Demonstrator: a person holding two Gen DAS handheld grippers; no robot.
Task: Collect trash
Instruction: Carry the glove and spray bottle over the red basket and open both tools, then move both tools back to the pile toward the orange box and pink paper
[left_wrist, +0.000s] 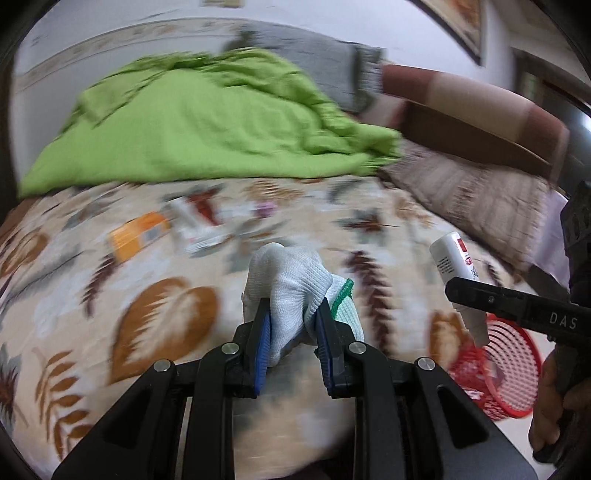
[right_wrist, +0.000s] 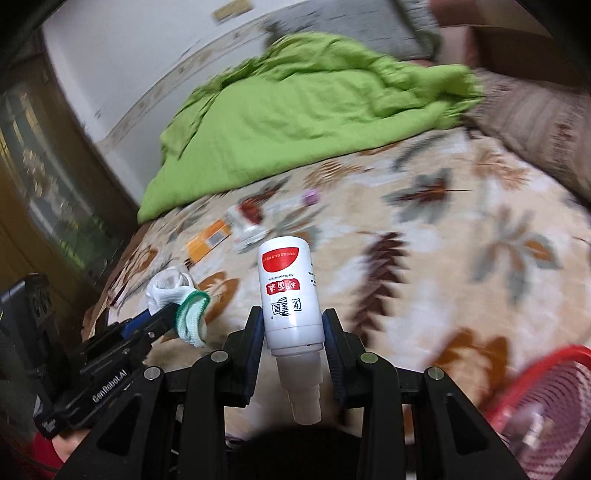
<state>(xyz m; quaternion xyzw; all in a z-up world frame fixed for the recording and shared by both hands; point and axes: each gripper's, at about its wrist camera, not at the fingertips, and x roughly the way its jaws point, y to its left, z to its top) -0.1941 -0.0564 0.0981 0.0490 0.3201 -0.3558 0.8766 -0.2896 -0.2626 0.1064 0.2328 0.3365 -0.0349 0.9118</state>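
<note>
Right wrist view: the right gripper (right_wrist: 293, 332) is clamped on a white spray bottle (right_wrist: 290, 295), its pads pressing the two sides of the bottle body. The bottle's long axis runs along the gripper's pointing line. Its flat base points away from the camera toward the bed (right_wrist: 424, 229), and its nozzle end points back toward the gripper body, so the bottle is held bottom-forward.

The red mesh basket (right_wrist: 546, 402) lies to the lower right of this gripper, beside the bed edge and below the level of the held bottle. Its open mouth is only partly in frame, and some pale items appear to lie inside it, too blurred to identify.

Left wrist view: the left gripper (left_wrist: 291, 328) is clenched on a bunched white knit glove (left_wrist: 288, 280) with a green cuff edge. The glove has no clear long axis; it bulges forward and upward from the pads, with the cuff hanging to the right side.

From the left gripper, the basket (left_wrist: 506, 365) lies to the right, beyond the right gripper (left_wrist: 465, 291). The right hand is therefore judged the nearer one to the basket, and its bottle would go in first.

More litter lies on the bedspread ahead of both grippers: an orange carton (left_wrist: 138, 236) and a white-and-red package (left_wrist: 195, 225).
</note>
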